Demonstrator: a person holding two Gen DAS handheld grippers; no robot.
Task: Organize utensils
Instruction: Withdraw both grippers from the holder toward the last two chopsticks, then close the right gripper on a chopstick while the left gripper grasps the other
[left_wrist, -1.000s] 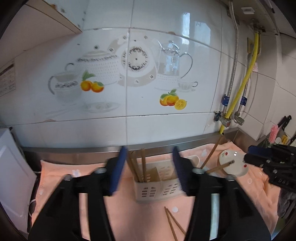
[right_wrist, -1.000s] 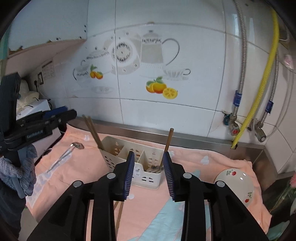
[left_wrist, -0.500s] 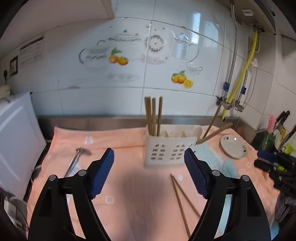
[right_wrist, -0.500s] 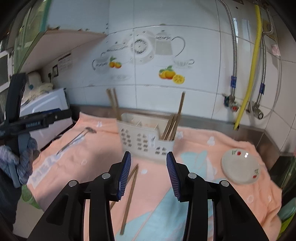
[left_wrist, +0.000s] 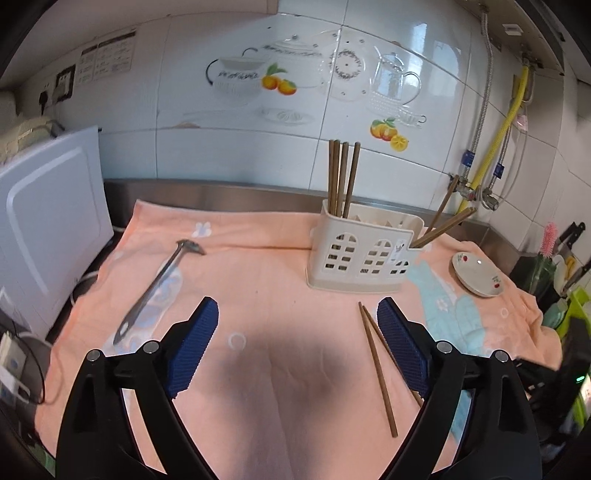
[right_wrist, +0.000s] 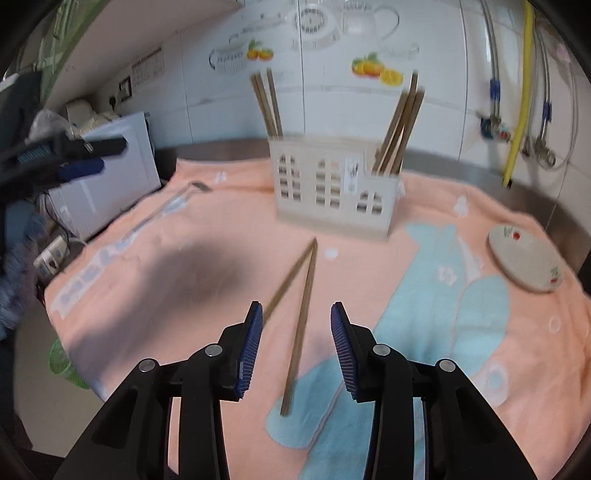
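Tongs (right_wrist: 296, 332) closing over brown chopsticks (right_wrist: 300, 317) — slim, loose, crossed

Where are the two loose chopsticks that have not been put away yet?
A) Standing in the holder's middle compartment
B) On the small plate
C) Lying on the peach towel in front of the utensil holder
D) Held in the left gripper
C: the two loose chopsticks lie flat on the peach towel, in front of the cream utensil holder, with no gripper pad touching them.
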